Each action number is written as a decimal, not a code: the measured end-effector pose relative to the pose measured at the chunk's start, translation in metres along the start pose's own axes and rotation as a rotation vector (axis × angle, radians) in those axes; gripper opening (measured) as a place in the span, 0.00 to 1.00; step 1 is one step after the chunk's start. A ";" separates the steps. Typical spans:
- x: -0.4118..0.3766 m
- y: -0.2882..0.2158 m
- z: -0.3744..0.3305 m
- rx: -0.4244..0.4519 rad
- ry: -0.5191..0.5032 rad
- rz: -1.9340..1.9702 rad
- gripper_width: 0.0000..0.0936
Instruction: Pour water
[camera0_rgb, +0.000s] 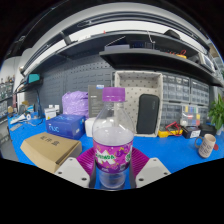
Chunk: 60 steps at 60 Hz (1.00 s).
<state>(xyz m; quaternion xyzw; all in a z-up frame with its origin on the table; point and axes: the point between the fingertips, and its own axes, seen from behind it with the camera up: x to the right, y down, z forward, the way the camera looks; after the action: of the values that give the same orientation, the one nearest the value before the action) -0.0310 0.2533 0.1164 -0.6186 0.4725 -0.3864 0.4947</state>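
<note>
Widest of all is the blue counter (160, 150), spreading out beyond the gripper from 9 o'clock round to 3 o'clock. Behind it at 12 o'clock rises a wall of shelving (140, 60), a dark shelf board jutting out overhead.

Next in size, a tall white translucent container (138, 100) stands at the back, just past 12 o'clock, with a flat black item (148, 113) upright against its front. At 10 o'clock sits a brown cardboard box (50, 148), lying flat on the counter close to the near fingers. Behind it, still around 10 o'clock, is a blue box (66, 125), and above that a purple bundle (75, 101), too soft in detail to name.

Now the star of the show: the water bottle (112, 140), dead centre, 6 o'clock, right between the fingers. It stands upright, clear plastic, ribbed shoulders, a pale purple cap (114, 95) still screwed on top. A magenta label (113, 156) with green print wraps its middle; the lettering cannot be read. Clear water shows through the body below the label.

The gripper (112, 172) has its jaws clamped onto the bottle: 2 white fingers (72, 171) hug either side of the lower body, the pink pads pressed flat to the plastic at label height.

Smallest, off at 3 o'clock: a little white bottle (206, 145) leaning on the counter, and green leaves (217, 110) at the far edge.
</note>
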 end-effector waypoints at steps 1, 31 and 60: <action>0.001 -0.001 -0.001 0.003 -0.002 0.001 0.51; 0.100 -0.069 0.002 0.025 -0.011 0.547 0.44; 0.231 -0.086 -0.011 -0.073 -0.101 1.534 0.44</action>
<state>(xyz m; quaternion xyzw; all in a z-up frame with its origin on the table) 0.0348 0.0332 0.2047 -0.1505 0.7585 0.1096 0.6245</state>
